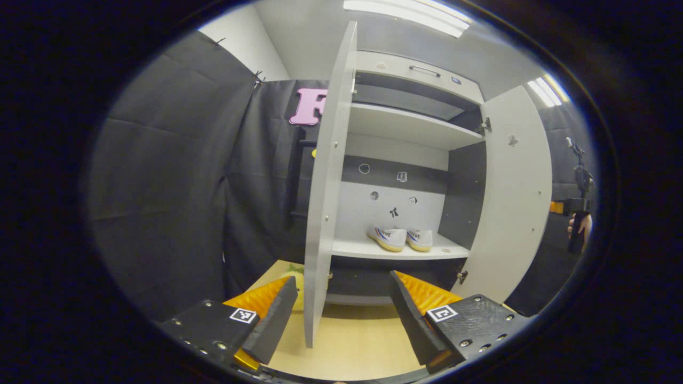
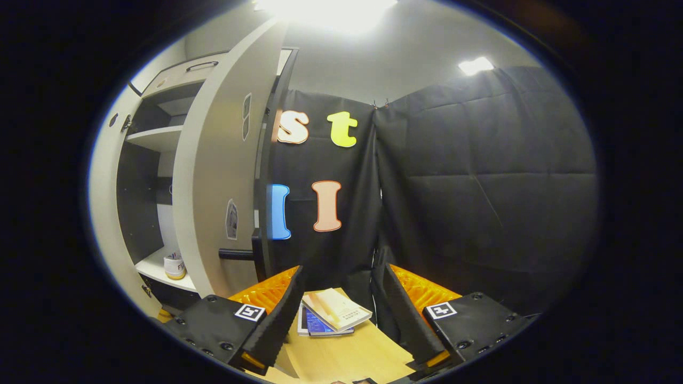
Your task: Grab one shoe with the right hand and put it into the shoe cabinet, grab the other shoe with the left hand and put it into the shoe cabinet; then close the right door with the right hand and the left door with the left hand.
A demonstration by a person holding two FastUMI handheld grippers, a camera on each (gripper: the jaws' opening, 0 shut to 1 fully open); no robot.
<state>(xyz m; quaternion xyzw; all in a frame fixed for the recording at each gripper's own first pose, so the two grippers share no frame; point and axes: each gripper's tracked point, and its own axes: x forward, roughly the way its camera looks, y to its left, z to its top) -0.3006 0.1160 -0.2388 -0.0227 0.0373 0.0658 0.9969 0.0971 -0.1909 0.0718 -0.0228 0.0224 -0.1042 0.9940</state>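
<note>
Two white shoes (image 1: 388,238) (image 1: 420,239) sit side by side on the lower shelf (image 1: 395,249) of the shoe cabinet. Its left door (image 1: 325,186) stands open, edge-on to me, with its lower edge between the fingers of my open left gripper (image 1: 344,312). The right door (image 1: 515,197) is swung wide. In the right gripper view that right door (image 2: 213,181) shows its outer face and a black handle (image 2: 237,254), with one shoe (image 2: 174,265) visible behind it. My right gripper (image 2: 339,314) is open and empty, right of the door; it also appears, held by a hand, beyond the right door (image 1: 579,205).
A light wooden table (image 1: 352,341) lies under the cabinet front. A book and a tablet-like item (image 2: 333,312) rest on the table between my right fingers. Black cloth walls close in on both sides. An upper shelf (image 1: 405,125) and a top drawer (image 1: 421,72) are above.
</note>
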